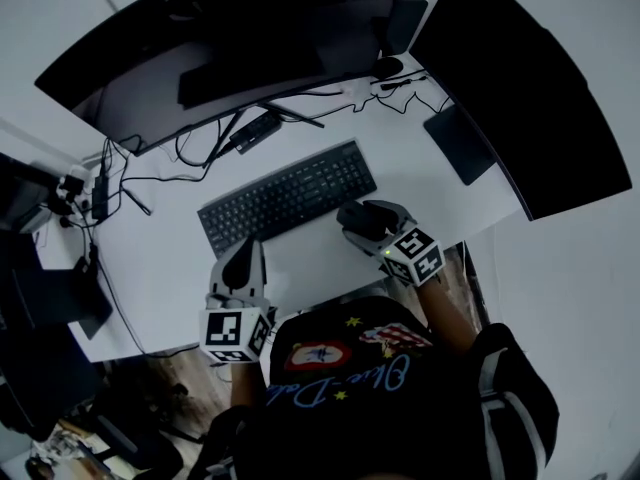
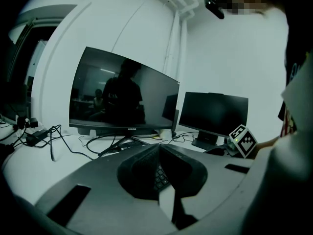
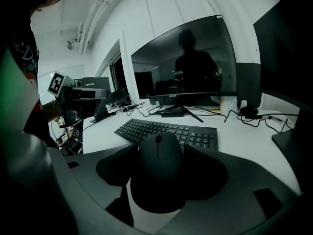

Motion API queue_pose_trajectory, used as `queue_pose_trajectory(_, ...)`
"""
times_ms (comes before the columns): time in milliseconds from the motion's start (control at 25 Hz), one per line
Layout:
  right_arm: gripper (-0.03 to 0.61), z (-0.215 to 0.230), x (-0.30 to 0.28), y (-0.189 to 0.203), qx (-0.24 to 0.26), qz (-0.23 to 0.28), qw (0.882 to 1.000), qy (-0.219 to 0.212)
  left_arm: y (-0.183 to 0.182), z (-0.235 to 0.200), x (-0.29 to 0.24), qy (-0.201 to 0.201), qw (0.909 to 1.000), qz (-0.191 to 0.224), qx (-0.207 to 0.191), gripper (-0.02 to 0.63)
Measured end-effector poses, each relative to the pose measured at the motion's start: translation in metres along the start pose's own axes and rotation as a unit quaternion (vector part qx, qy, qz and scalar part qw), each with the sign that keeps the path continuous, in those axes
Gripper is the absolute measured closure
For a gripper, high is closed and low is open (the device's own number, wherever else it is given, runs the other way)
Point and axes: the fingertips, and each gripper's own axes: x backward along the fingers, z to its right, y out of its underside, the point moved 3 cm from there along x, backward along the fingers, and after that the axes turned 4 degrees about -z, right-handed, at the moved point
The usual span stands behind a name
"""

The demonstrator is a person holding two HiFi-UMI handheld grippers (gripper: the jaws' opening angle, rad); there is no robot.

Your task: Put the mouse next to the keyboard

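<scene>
The black keyboard (image 1: 290, 196) lies slantwise in the middle of the white desk (image 1: 330, 258). A black mouse (image 1: 356, 214) sits just off the keyboard's near right corner, between the jaws of my right gripper (image 1: 366, 222), which is shut on it. In the right gripper view the mouse (image 3: 158, 166) fills the space between the jaws, with the keyboard (image 3: 168, 130) right behind it; whether the mouse touches the desk I cannot tell. My left gripper (image 1: 240, 260) hangs at the keyboard's near left corner, shut and holding nothing. Its jaws (image 2: 159, 166) meet in the left gripper view.
A wide curved monitor (image 1: 220, 48) stands behind the keyboard and a second dark screen (image 1: 520, 98) at the right. Cables (image 1: 190, 153) and a power strip (image 1: 100, 196) lie at the back left. A flat black pad (image 1: 458, 144) lies right. The desk's near edge runs just before me.
</scene>
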Motion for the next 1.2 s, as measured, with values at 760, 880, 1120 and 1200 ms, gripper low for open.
queue_pose_trajectory(760,0.296,0.127,0.011,-0.007,-0.038,0.003,0.999,0.034,-0.015,0.047,-0.054,-0.054,0.9985,-0.011,0.0,0.614)
queue_pose_trajectory(880,0.296,0.143,0.01,0.0,-0.043,-0.01,0.998,0.043,-0.015,0.053,-0.059,-0.06,0.9981,-0.013,-0.005,0.614)
queue_pose_trajectory(1120,0.296,0.165,0.006,0.012,-0.044,-0.03,0.997,0.059,-0.013,0.058,-0.064,-0.077,0.9968,-0.021,-0.001,0.614)
queue_pose_trajectory(1200,0.296,0.168,0.003,0.016,-0.04,-0.039,0.997,0.062,-0.014,0.059,-0.063,-0.083,0.9963,-0.022,0.004,0.614)
